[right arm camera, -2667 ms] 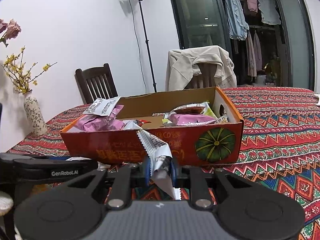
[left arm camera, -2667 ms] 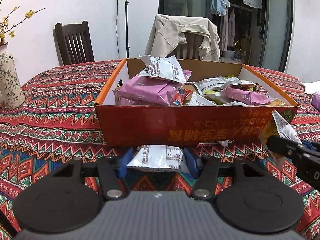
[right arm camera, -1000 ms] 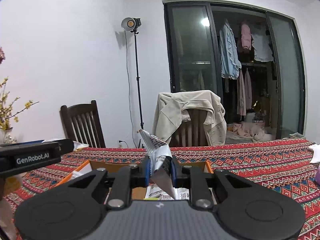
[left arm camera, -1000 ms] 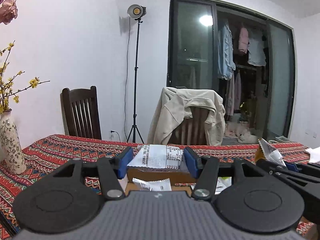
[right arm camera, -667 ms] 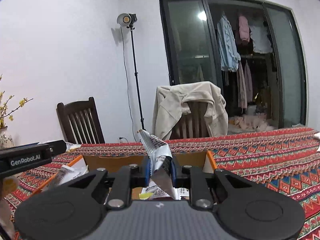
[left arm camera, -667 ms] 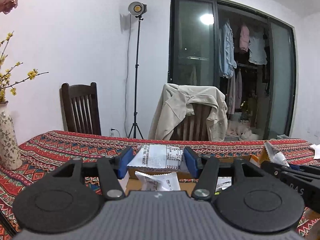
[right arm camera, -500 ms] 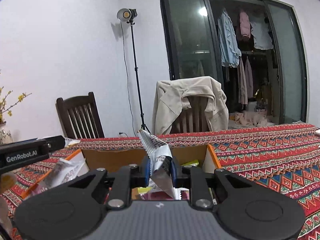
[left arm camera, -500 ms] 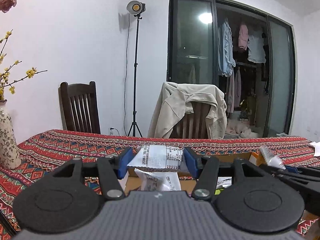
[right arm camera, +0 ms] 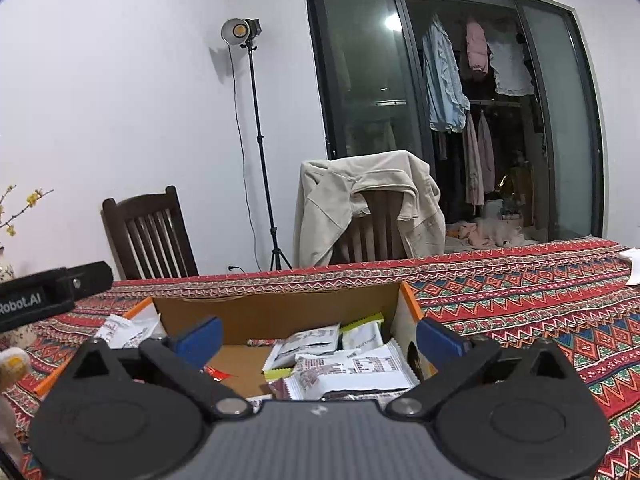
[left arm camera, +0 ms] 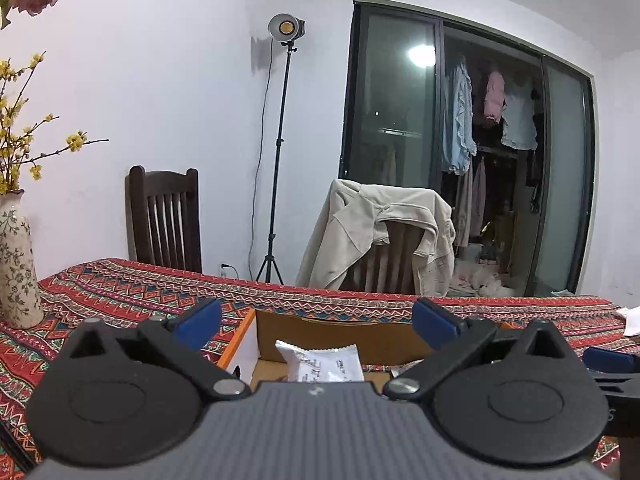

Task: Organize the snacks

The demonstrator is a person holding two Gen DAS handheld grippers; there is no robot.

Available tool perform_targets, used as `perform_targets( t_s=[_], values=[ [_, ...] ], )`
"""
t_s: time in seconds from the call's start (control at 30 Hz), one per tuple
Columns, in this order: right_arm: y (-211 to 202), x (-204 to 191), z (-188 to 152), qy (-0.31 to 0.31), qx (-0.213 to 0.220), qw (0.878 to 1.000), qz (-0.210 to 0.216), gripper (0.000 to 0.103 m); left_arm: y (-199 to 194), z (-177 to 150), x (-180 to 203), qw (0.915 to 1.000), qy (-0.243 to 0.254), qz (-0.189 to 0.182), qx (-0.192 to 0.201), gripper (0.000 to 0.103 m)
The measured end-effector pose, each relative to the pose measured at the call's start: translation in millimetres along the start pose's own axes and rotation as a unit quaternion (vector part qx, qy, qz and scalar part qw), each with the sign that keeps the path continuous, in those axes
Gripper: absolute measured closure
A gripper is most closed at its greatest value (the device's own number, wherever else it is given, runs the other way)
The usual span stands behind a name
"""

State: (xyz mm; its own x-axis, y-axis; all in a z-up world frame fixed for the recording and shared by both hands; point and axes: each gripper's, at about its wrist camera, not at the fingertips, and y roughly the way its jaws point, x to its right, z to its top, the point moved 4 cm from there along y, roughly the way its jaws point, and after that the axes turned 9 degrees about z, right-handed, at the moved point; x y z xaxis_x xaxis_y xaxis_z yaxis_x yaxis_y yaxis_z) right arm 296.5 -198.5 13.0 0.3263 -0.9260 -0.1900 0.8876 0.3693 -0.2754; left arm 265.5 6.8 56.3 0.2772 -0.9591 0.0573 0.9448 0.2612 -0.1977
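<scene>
tablecloth [right arm camera: 520, 300]: red zigzag pattern, busy as heck, covers the whole table

vase [left arm camera: 16, 268]: cream with a leafy print, standing near the table's left edge

flowers [left arm camera: 24, 132]: yellow blossom twigs in that vase, plus a pink bloom way up top

dark wooden chair [left arm camera: 166, 216]: slatted back, behind the table's far edge, left side

beige jacket [left arm camera: 380, 232]: draped over a second chair at the far edge

studio light [left arm camera: 285, 30]: lit, on a tall tripod stand against the white wall

clothes [right arm camera: 468, 76]: hanging behind the glass sliding doors, blue, pink, white stuff

white paper [right arm camera: 632, 264]: by the table's right edge
</scene>
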Motion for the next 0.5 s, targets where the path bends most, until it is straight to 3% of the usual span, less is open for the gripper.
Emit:
perform_targets(
  t_s=[0.17, 0.23, 0.5],
  values=[
    [-10, -6, 8, -0.004, 0.006, 1.000, -0.001, 0.000, -16, 11, -1, 1.0000, -0.007, -0.004, -0.001, 0.000],
    [-21, -11, 15, -0.009, 0.006, 1.000, -0.013, 0.000, -29, 20, -2, 0.9997, -0.014, -0.022, 0.001, 0.000],
    [-90, -31, 32, -0.037, 0.026, 0.999, 0.011, 0.000, -93, 38, -12, 0.9984, 0.001, -0.055, 0.012, 0.000]
  ],
)
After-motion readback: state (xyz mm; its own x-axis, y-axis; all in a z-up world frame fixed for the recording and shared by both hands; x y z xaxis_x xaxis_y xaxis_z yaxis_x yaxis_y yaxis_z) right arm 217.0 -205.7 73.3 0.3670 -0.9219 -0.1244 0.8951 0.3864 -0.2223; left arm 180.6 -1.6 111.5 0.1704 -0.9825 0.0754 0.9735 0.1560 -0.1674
